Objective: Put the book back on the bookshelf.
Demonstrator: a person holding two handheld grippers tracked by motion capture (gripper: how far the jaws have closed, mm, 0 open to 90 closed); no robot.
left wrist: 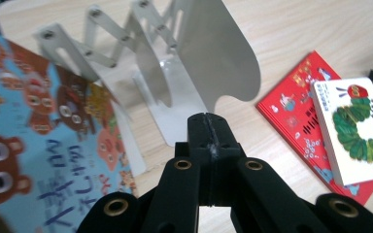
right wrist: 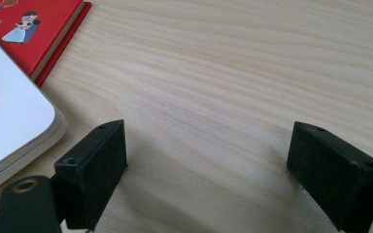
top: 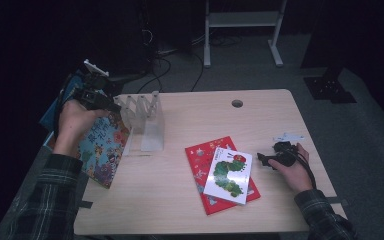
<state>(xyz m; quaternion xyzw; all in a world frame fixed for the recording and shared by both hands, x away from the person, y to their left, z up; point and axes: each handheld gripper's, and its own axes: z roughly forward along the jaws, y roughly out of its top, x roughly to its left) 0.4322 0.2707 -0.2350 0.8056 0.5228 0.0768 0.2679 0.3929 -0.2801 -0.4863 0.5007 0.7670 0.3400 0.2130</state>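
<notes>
Two grippers work over the tabletop. At far left, the left gripper, jaws clenched on nothing, hangs beside the blue picture book leaning against the white rack. Right of the red book and caterpillar book, the right gripper rests with jaws spread.

Closed jaws before white book rack

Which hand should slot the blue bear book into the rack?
Left, probably. The left tongs, shut, sit beside the blue bear book leaning by the rack. The right tongs rest open near the caterpillar book.
</notes>
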